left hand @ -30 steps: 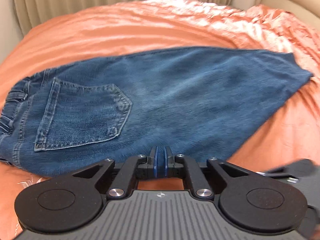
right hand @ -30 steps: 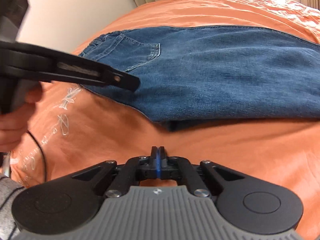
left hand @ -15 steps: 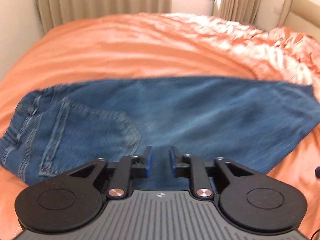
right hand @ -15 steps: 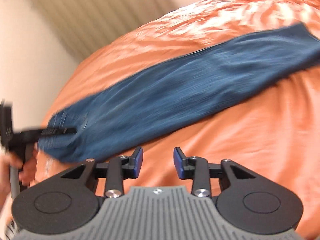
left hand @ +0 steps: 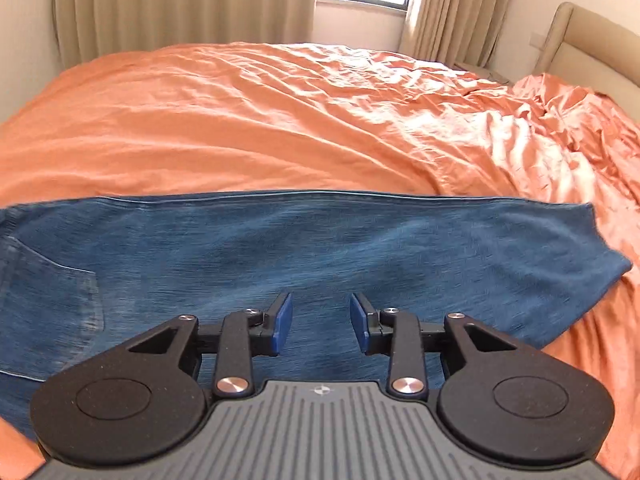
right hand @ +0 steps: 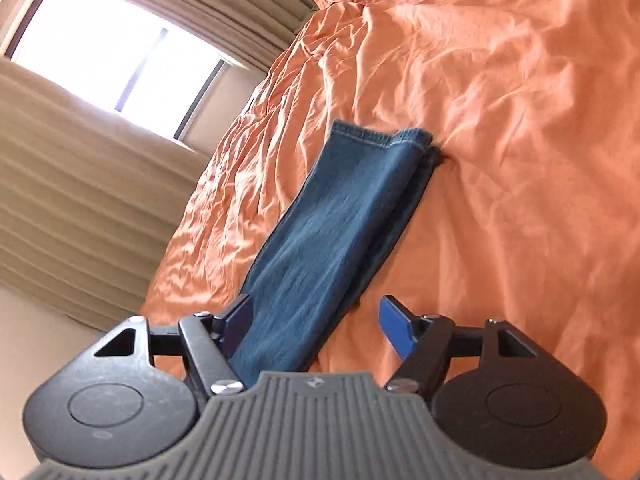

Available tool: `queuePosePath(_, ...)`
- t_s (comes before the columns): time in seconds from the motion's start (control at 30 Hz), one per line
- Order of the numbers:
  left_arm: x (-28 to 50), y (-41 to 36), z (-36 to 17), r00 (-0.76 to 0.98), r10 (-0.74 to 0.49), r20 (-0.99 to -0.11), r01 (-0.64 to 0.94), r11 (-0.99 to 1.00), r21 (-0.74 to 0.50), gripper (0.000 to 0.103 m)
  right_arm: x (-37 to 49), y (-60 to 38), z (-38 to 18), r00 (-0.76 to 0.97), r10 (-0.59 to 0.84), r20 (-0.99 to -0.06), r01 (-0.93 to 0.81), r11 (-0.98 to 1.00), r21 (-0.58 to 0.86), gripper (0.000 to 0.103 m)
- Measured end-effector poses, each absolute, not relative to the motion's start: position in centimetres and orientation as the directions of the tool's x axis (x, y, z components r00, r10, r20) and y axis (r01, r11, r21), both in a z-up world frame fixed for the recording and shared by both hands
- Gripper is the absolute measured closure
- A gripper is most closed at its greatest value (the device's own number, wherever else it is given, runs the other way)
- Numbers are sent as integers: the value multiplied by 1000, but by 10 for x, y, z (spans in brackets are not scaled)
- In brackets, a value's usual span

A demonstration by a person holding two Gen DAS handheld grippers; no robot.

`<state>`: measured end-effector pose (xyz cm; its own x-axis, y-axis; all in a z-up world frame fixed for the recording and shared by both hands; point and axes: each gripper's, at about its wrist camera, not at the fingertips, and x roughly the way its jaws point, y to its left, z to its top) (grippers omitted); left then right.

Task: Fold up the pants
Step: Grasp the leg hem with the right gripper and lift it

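Blue jeans (left hand: 320,248) lie flat on the orange bedspread (left hand: 280,120). Above the jeans, the left gripper (left hand: 320,322) and right gripper (right hand: 320,326) are opening, probably holding nothing.

Blue denim pants (left hand: 320,248) on plain orange bedspread (left hand: 280,120), seemingly unpatterned.

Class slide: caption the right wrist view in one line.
Right gripper, jaws opening, above folded jeans on an orange bedsheet.

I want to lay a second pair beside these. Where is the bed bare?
The orange bedspread is bare between the jeans' far edge and the curtains. It bunches into folds toward the headboard. Bare cover also lies beyond the hem.
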<state>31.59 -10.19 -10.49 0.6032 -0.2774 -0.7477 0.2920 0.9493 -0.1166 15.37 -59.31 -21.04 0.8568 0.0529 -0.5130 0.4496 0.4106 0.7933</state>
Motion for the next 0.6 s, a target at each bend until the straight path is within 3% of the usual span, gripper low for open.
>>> queuePosePath(0.17, 335, -143, -118, 538, -283, -794, 338, 935, -104, 68, 181, -640, -243, 839, 38, -543, 496, 356, 792, 37)
queuePosePath(0.47, 354, -224, -153, 437, -380, -816, 454, 876, -165, 71, 208, -695, -294, 878, 71, -473, 441, 263, 858, 63)
queuePosePath(0.6, 370, -257, -170, 426, -381, -821, 464, 871, -163, 72, 213, -710, -301, 884, 86, -460, 424, 268, 865, 91)
